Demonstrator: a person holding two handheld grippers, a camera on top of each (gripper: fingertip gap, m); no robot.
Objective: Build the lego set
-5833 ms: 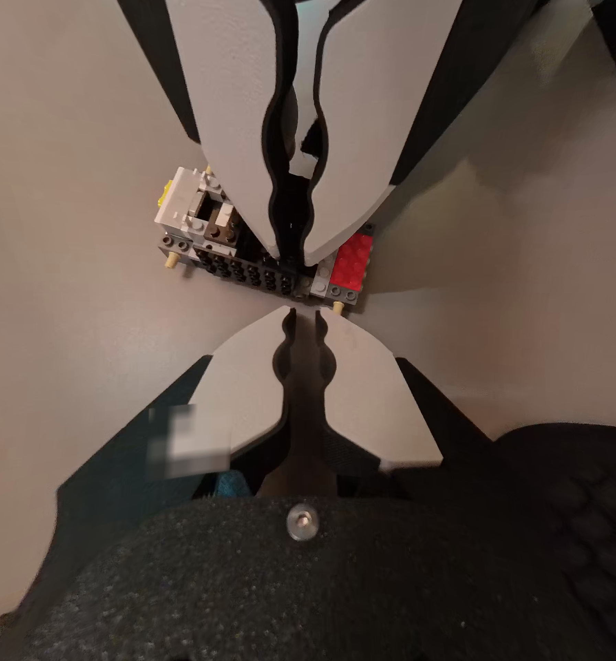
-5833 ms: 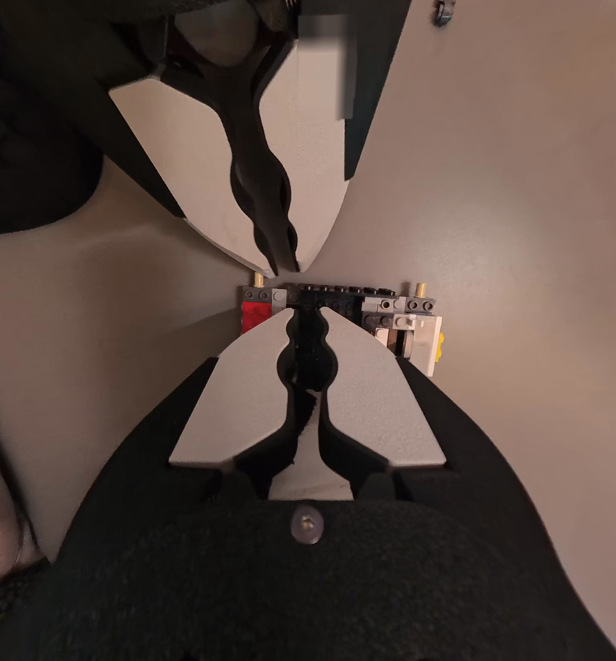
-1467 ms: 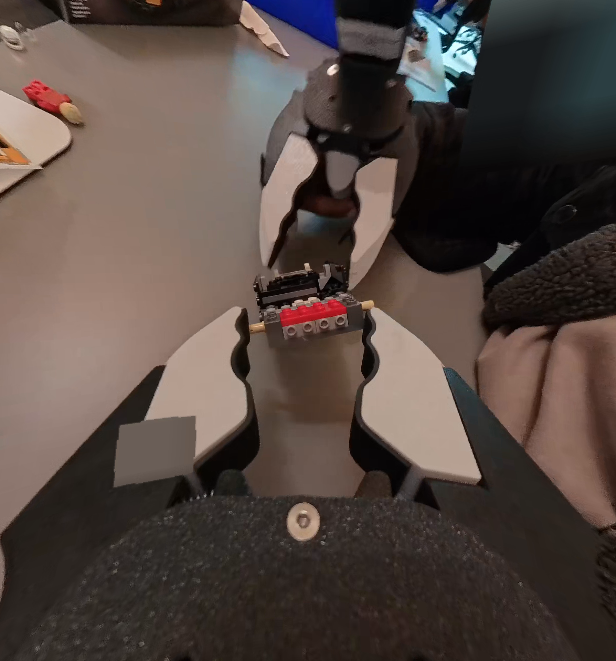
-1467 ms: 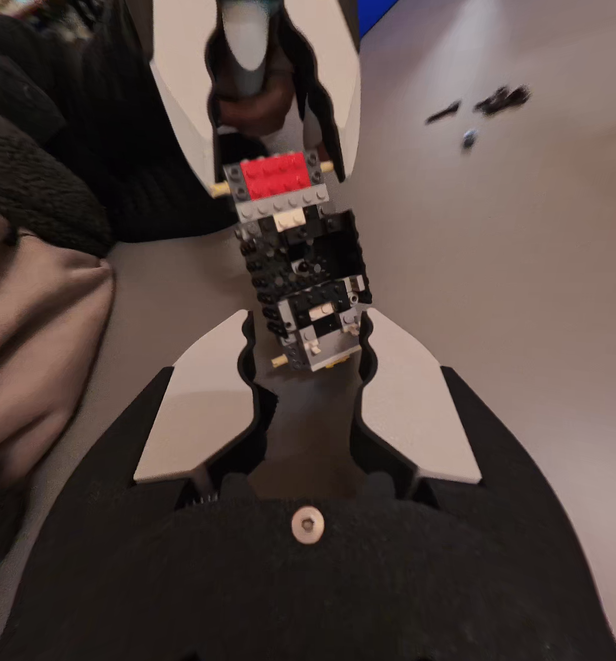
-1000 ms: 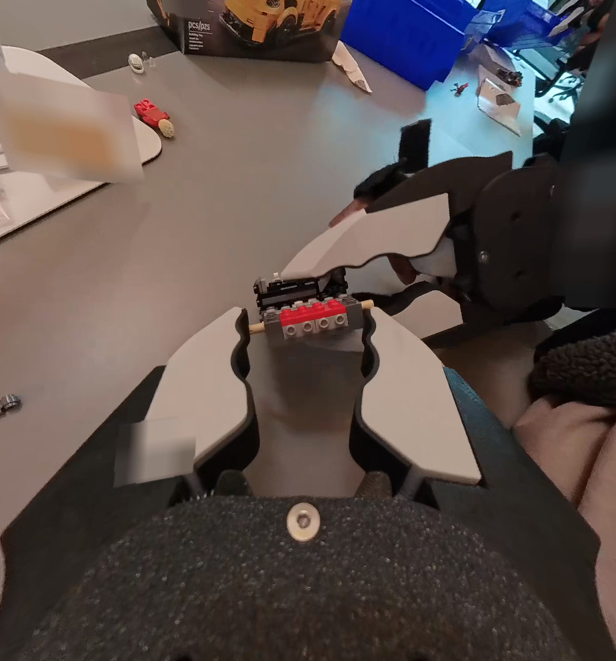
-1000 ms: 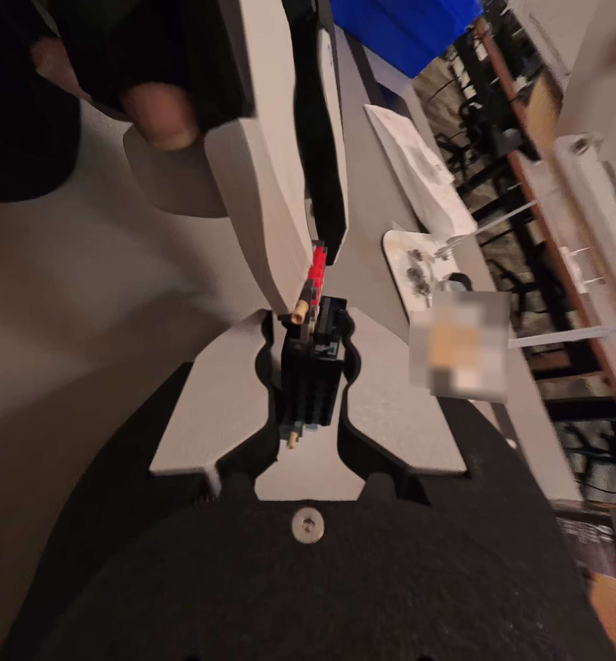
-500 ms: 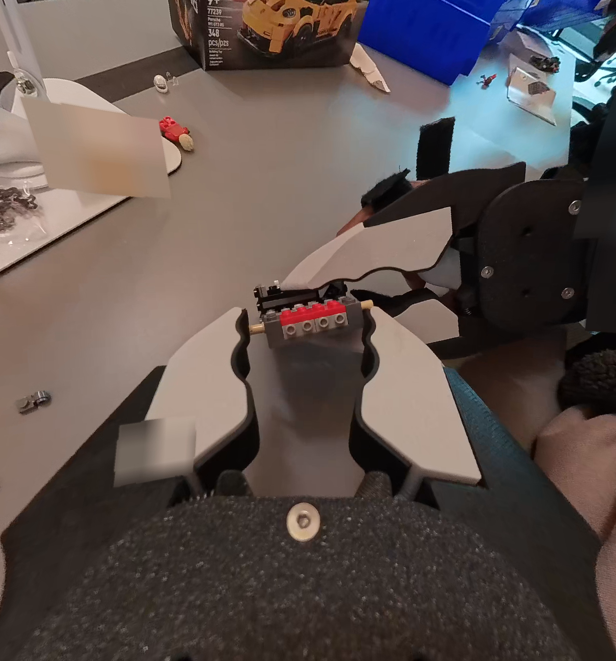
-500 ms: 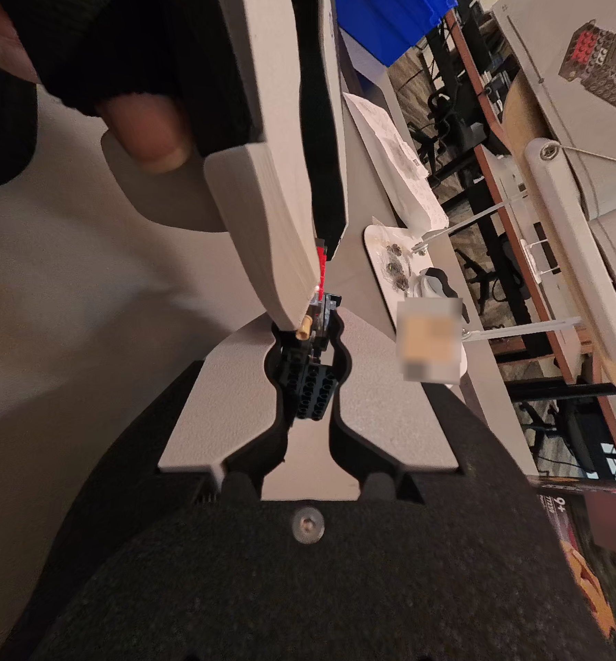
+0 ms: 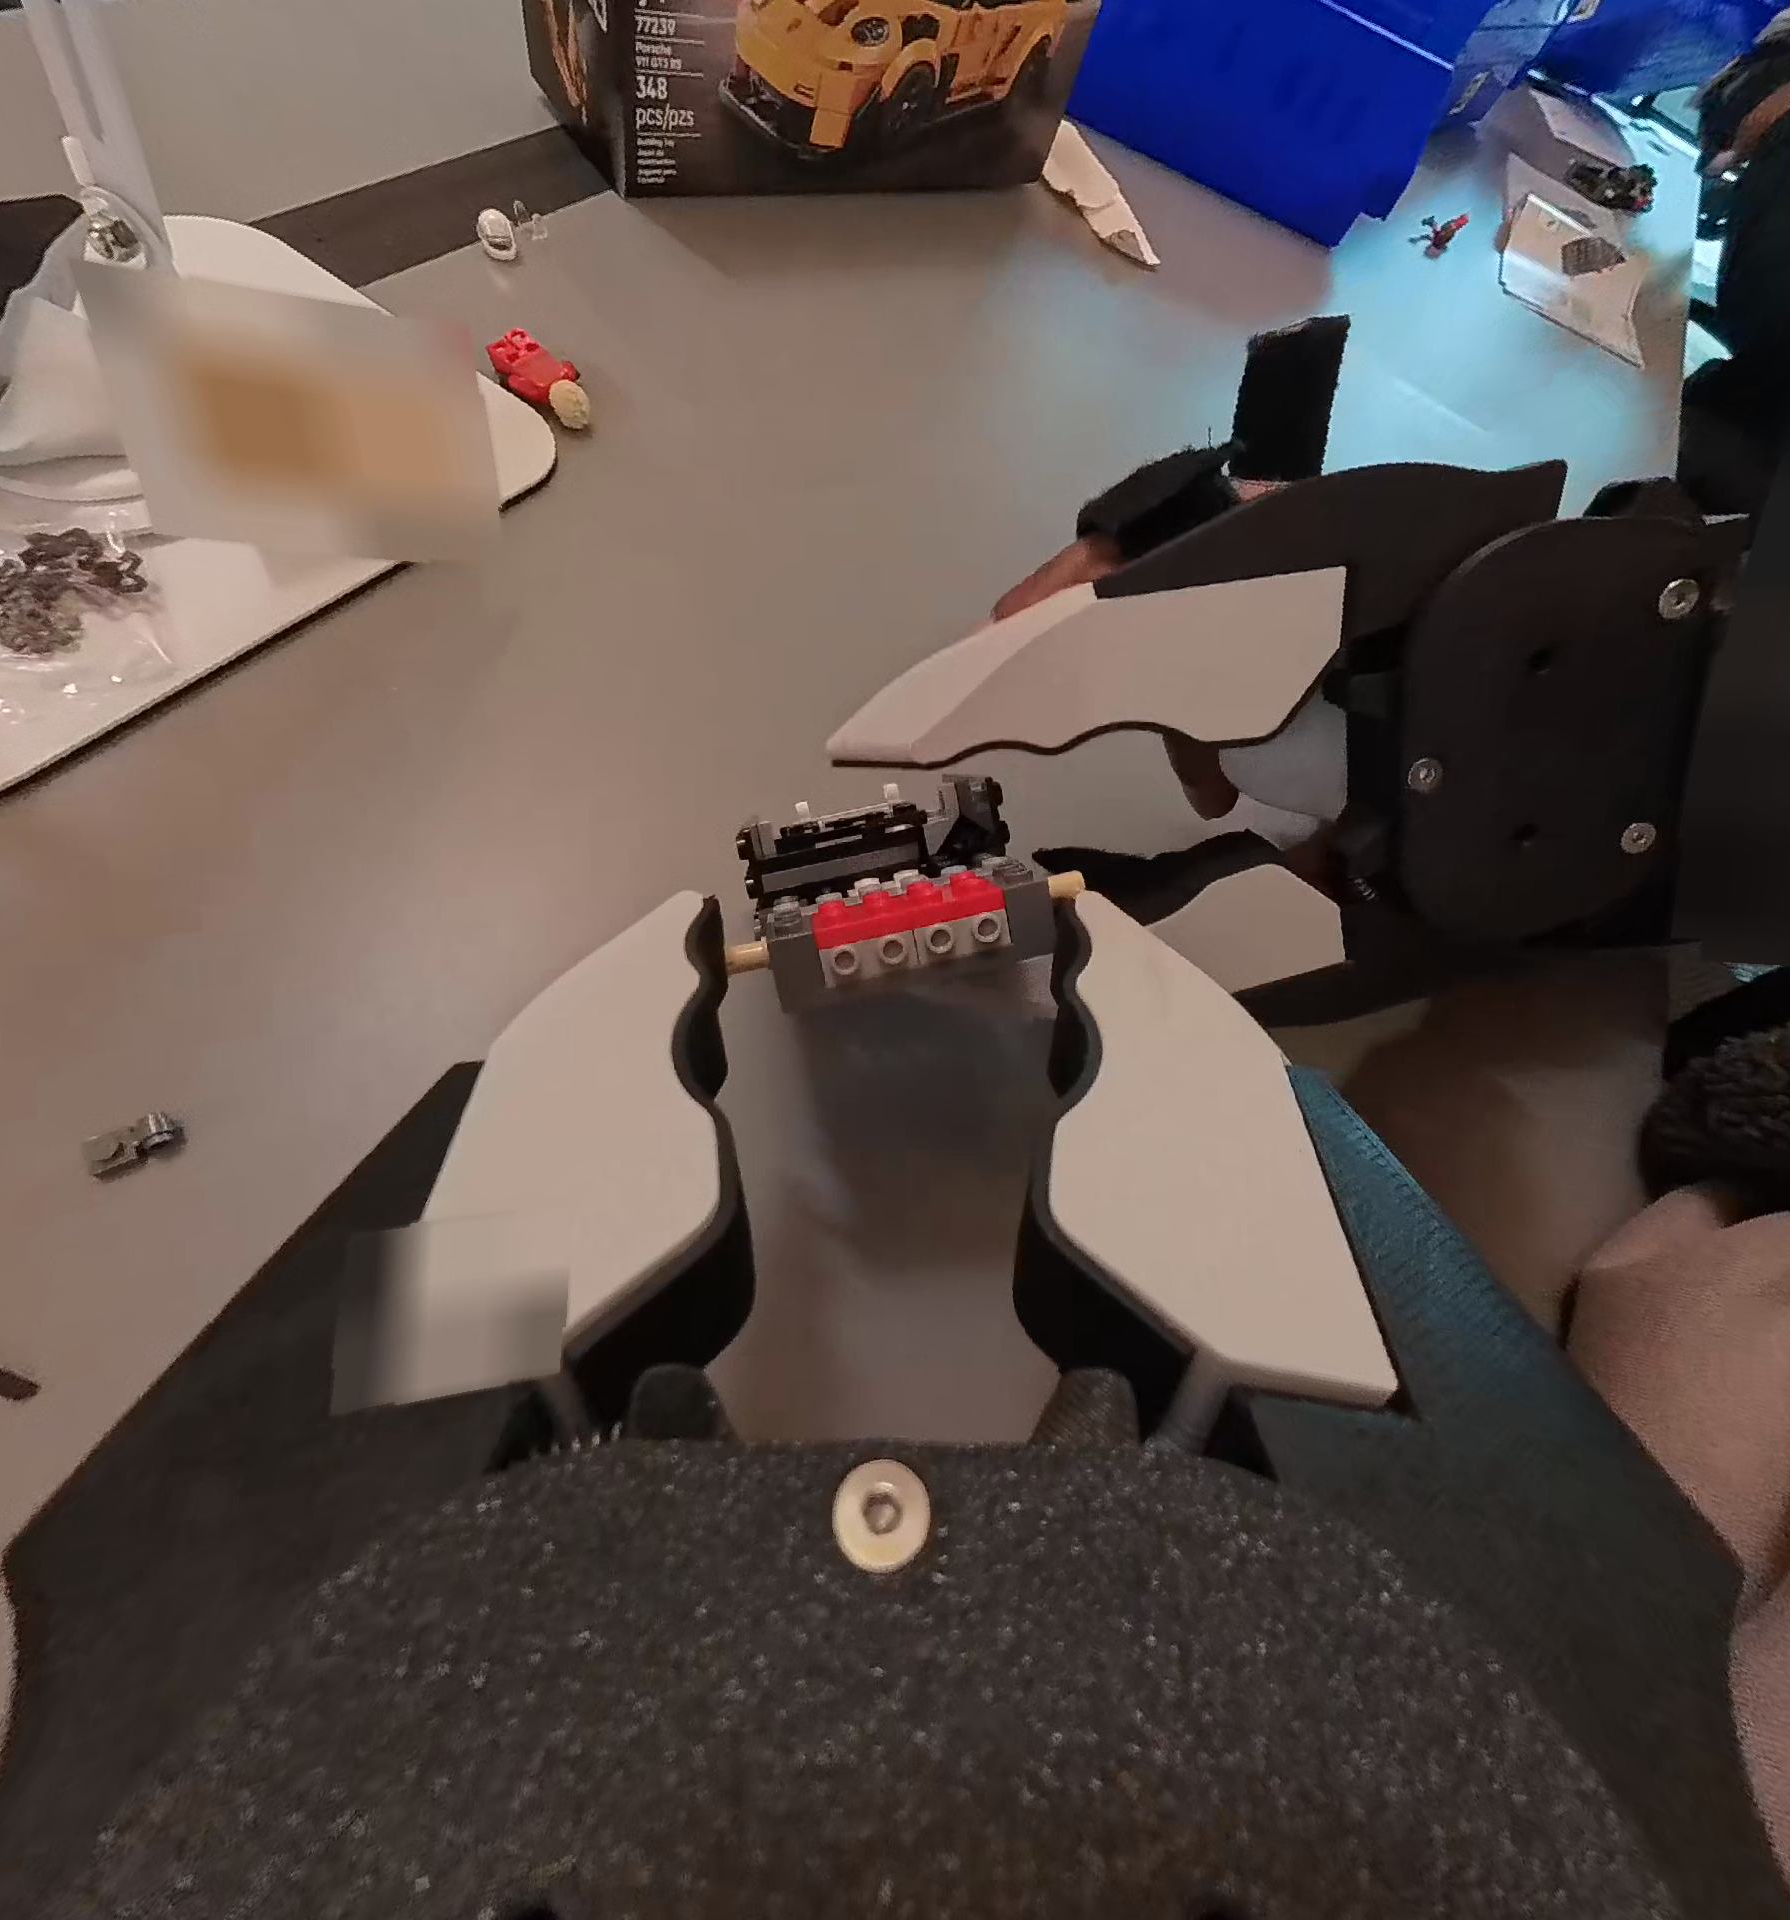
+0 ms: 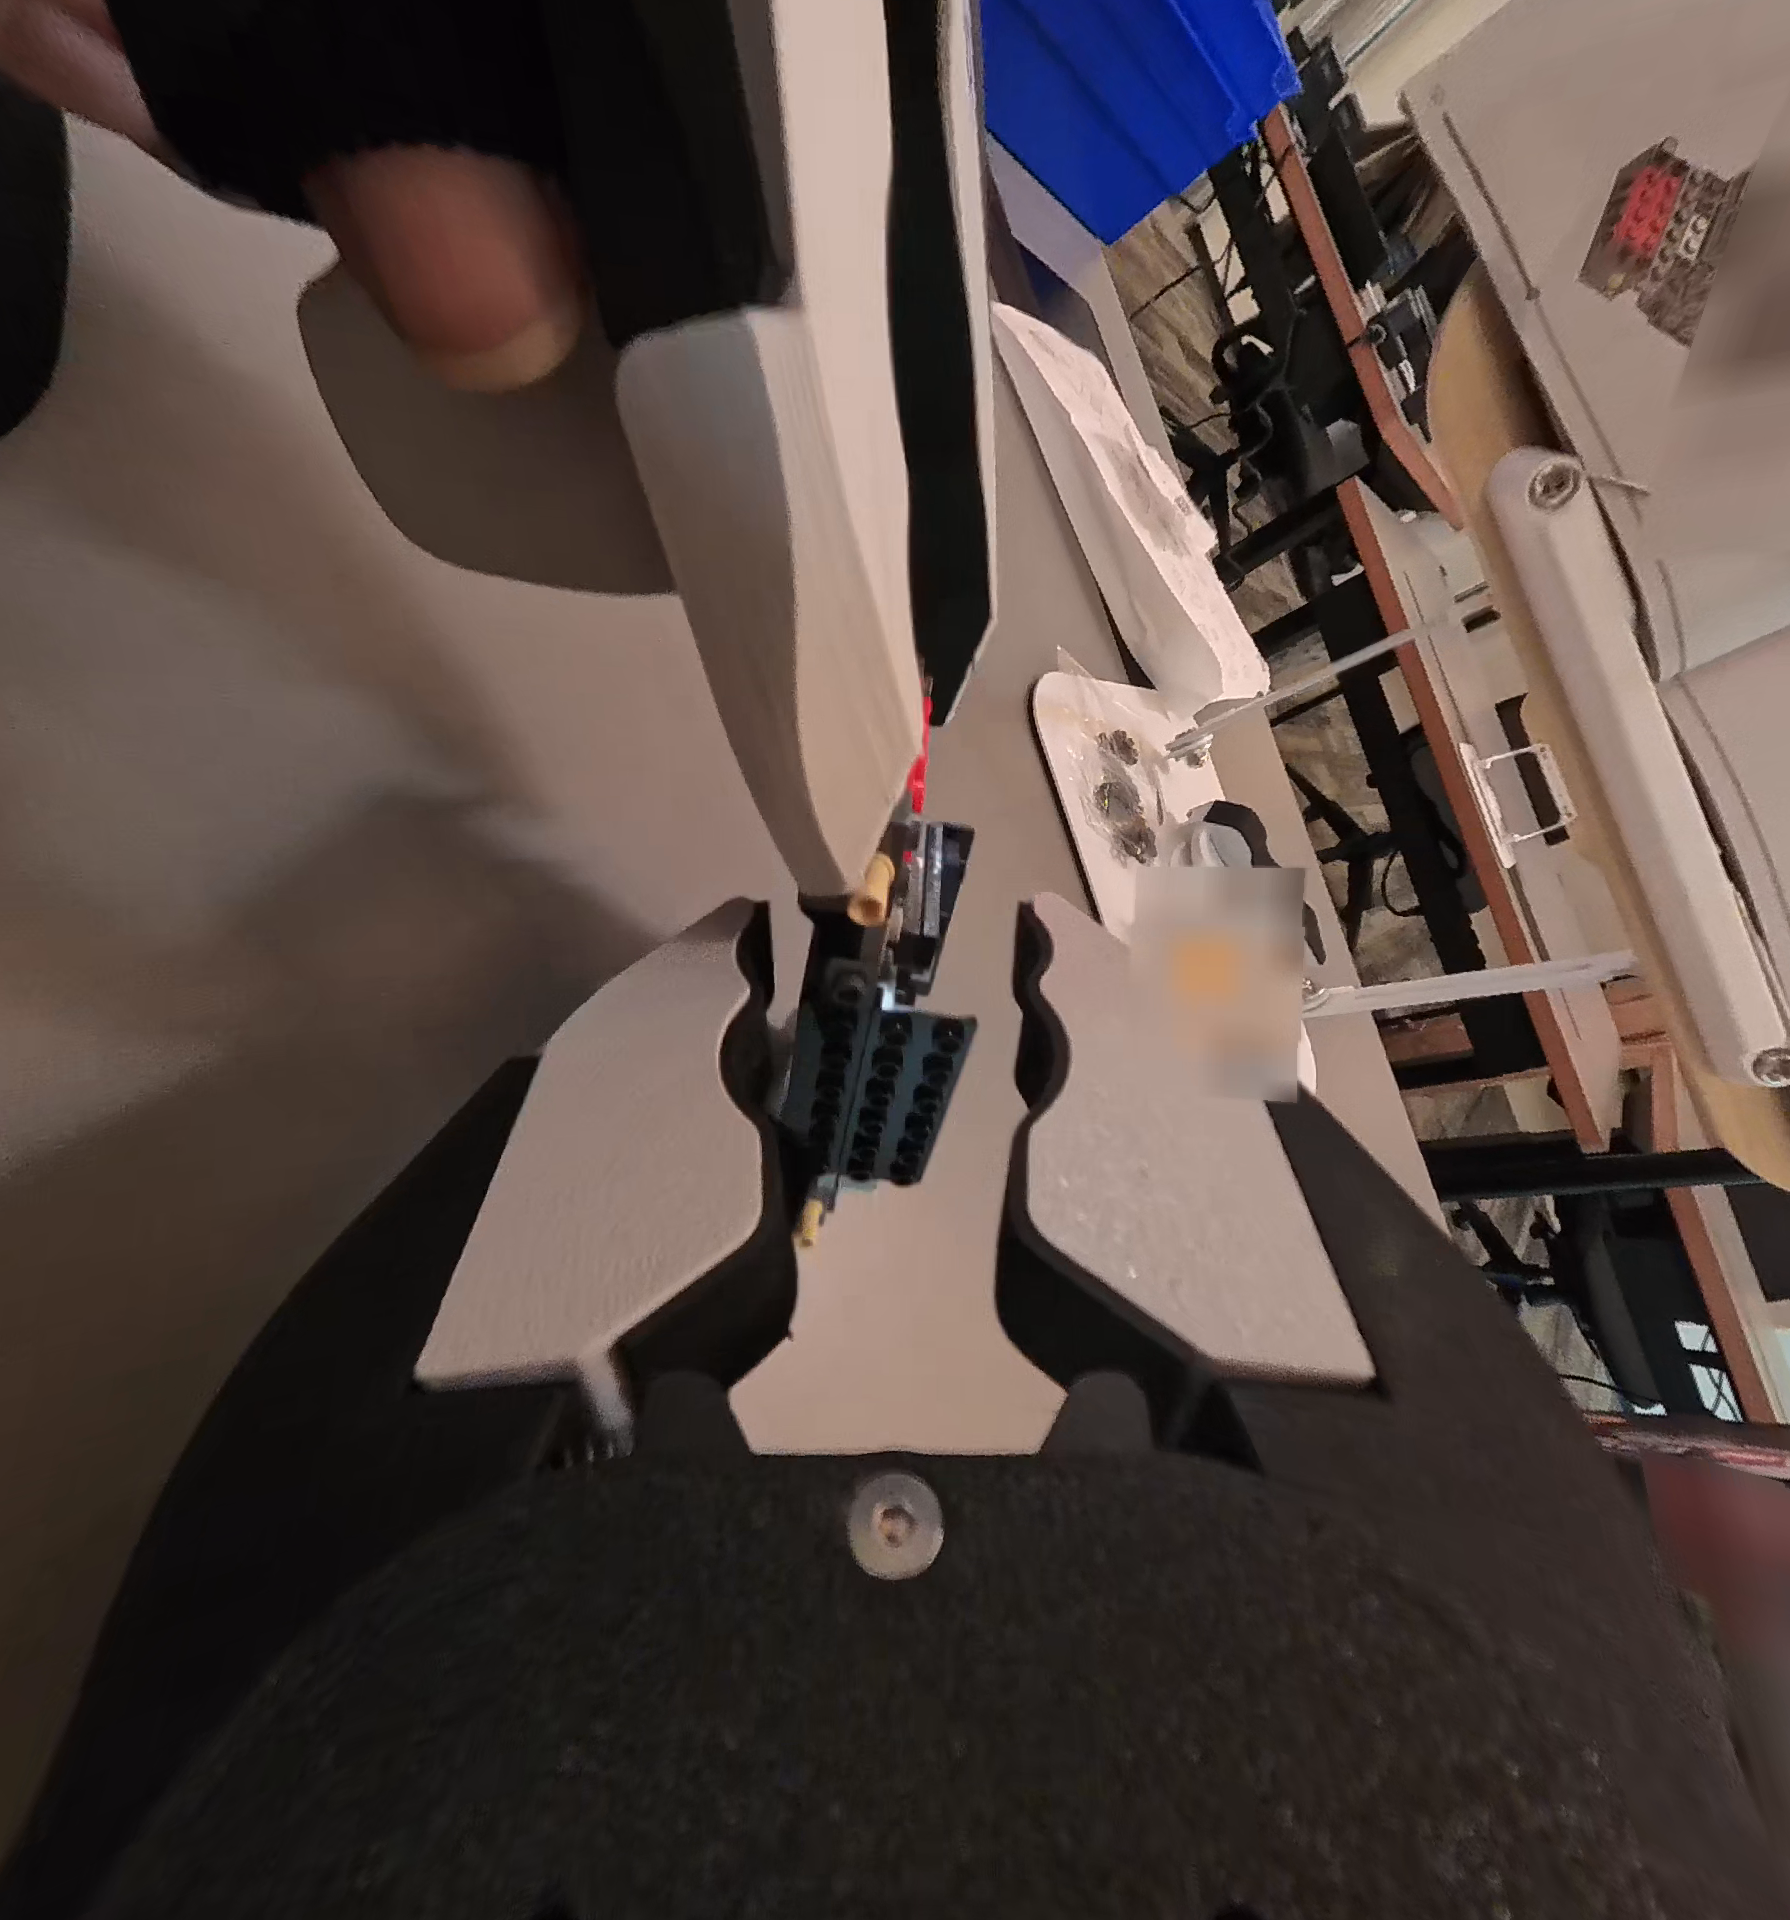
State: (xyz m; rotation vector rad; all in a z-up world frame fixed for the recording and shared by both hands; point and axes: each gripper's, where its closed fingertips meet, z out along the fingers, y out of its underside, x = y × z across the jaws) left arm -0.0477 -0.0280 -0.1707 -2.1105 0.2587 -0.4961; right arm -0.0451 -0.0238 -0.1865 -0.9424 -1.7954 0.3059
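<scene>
The left gripper (image 9: 886, 920) clamps the half-built lego chassis (image 9: 896, 894) by its tan axle pins, lifted clear of the grey table (image 9: 766, 499), probably so the right gripper (image 10: 886, 920) can work on the far end; its fingers (image 10: 642, 1132) stand parted around the black section, one seemingly touching (whether either presses is unclear). The table carries the set's box (image 9: 818, 94), a small red piece (image 9: 527, 358) and a white tray (image 9: 247, 582), with blue bins (image 9: 1286, 94) behind

Grey table (image 9: 870, 499) with lego box (image 9: 818, 94), white board (image 9: 247, 582), small grey piece (image 9: 132, 1141).
</scene>
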